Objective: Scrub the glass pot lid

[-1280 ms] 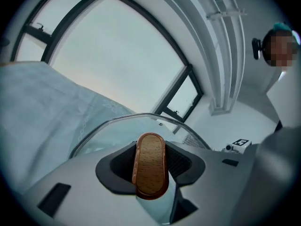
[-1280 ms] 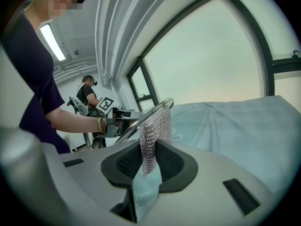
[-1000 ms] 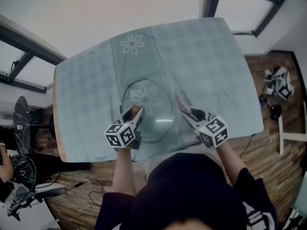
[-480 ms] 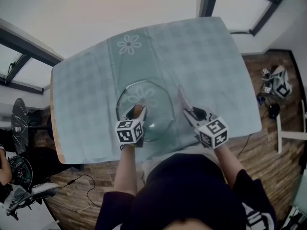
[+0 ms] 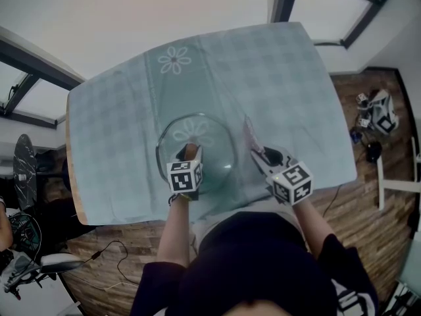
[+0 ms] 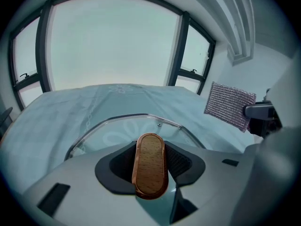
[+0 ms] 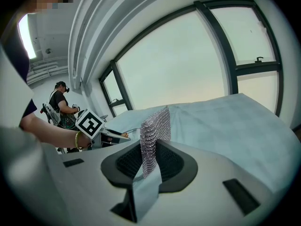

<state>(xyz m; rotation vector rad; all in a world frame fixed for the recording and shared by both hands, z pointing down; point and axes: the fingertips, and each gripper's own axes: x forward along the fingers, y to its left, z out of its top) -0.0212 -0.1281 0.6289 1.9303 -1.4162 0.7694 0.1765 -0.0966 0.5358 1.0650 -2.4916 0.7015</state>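
The glass pot lid (image 5: 210, 143) lies on the checked tablecloth near the table's front edge, its rim (image 6: 117, 121) showing in the left gripper view. My left gripper (image 5: 189, 158) is shut on the lid's oval wooden handle (image 6: 149, 168), which stands upright between the jaws. My right gripper (image 5: 255, 147) hovers just right of the lid, shut on a silvery mesh scrub cloth (image 7: 154, 131) that sticks up from its jaws. The cloth (image 6: 229, 105) hangs apart from the glass, off to the right of the lid.
The pale blue tablecloth (image 5: 276, 78) with flower prints covers the whole table. Its front edge (image 5: 131, 216) is close to my body, with wooden floor beyond. Cables and gear (image 5: 381, 114) lie on the floor at right. A seated person (image 7: 63, 102) is at far left.
My left gripper has sunk and tipped more steeply downward, still holding the lid's handle; its marker cube has swung right. The right gripper with the cloth has stayed put.
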